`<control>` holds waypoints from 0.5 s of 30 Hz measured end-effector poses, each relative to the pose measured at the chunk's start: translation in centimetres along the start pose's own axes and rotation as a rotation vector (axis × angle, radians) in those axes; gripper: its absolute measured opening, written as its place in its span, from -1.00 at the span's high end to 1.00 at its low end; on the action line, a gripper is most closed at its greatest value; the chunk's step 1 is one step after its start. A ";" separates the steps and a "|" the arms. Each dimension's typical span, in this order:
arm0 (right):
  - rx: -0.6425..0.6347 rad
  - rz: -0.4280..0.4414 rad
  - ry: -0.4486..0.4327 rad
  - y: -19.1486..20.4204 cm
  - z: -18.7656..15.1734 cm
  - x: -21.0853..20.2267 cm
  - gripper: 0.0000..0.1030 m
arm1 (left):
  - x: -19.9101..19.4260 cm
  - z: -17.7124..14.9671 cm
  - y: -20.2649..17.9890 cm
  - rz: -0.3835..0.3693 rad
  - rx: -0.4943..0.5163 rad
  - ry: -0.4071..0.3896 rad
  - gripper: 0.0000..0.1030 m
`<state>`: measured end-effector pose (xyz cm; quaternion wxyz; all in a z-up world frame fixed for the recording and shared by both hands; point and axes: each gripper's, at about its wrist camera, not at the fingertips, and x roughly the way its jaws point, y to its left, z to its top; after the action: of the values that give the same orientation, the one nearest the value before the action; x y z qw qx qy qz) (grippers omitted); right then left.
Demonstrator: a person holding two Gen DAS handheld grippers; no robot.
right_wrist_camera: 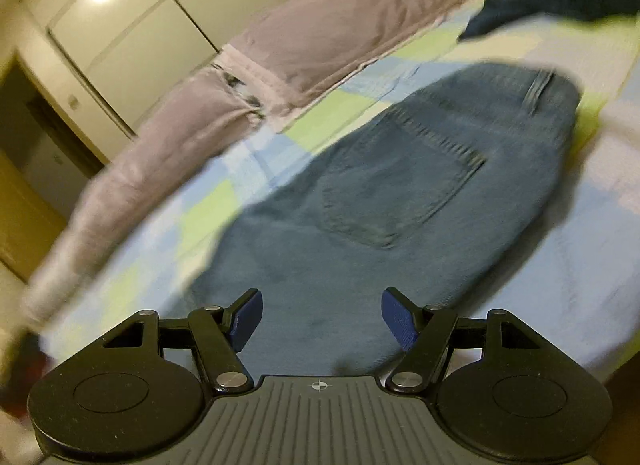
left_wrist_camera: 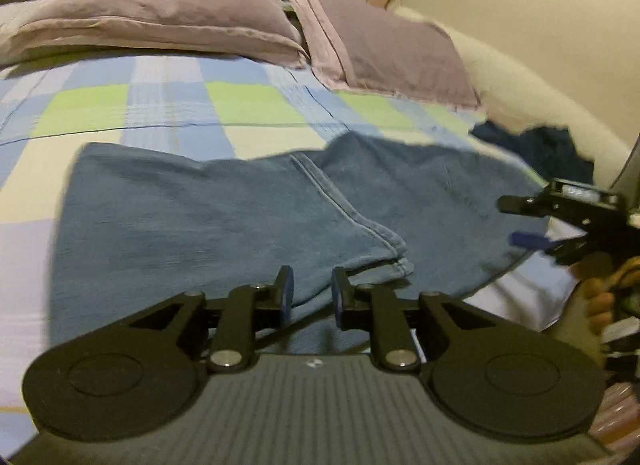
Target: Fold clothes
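A pair of blue jeans [left_wrist_camera: 224,217] lies flat on the checked bed cover, folded with a hem end [left_wrist_camera: 396,261] near the front edge. My left gripper [left_wrist_camera: 313,297] hovers just above that end, fingers a little apart and holding nothing. In the right wrist view the jeans [right_wrist_camera: 400,193] show a back pocket [right_wrist_camera: 400,181] and a belt loop. My right gripper [right_wrist_camera: 322,319] is wide open over the jeans' near edge, with nothing between its blue pads. It also shows at the right edge of the left wrist view as the right gripper [left_wrist_camera: 532,225], held in a hand.
Two mauve pillows [left_wrist_camera: 160,17] lie across the head of the bed. A dark navy garment [left_wrist_camera: 544,145] is bunched at the right by the cream bed rim [left_wrist_camera: 520,77]. The blue, green and white checked cover [left_wrist_camera: 172,105] lies bare between pillows and jeans. Wardrobe doors [right_wrist_camera: 132,25] stand behind.
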<state>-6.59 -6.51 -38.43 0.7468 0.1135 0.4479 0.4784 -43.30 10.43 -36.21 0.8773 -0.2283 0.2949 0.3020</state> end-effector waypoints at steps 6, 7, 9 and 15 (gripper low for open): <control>0.327 0.283 0.231 1.6 -2.7 4.2 -0.34 | -4.3 -0.1 4.3 0.039 -0.096 -0.038 0.68; 0.382 0.312 0.273 1.9 -3.5 4.9 -0.34 | -4.6 -0.3 5.1 0.049 -0.113 -0.040 0.68; 0.439 0.325 0.326 2.6 -4.8 5.9 -0.27 | -5.2 -0.8 6.5 0.055 -0.146 -0.047 0.68; 0.463 0.192 0.380 4.4 -6.7 7.7 0.05 | -6.6 -2.0 9.1 0.051 -0.214 -0.078 0.68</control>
<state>-13.42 0.34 -43.99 0.5554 0.2310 0.6638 0.4445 -54.35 13.15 -35.34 0.8508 -0.3012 0.2324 0.3625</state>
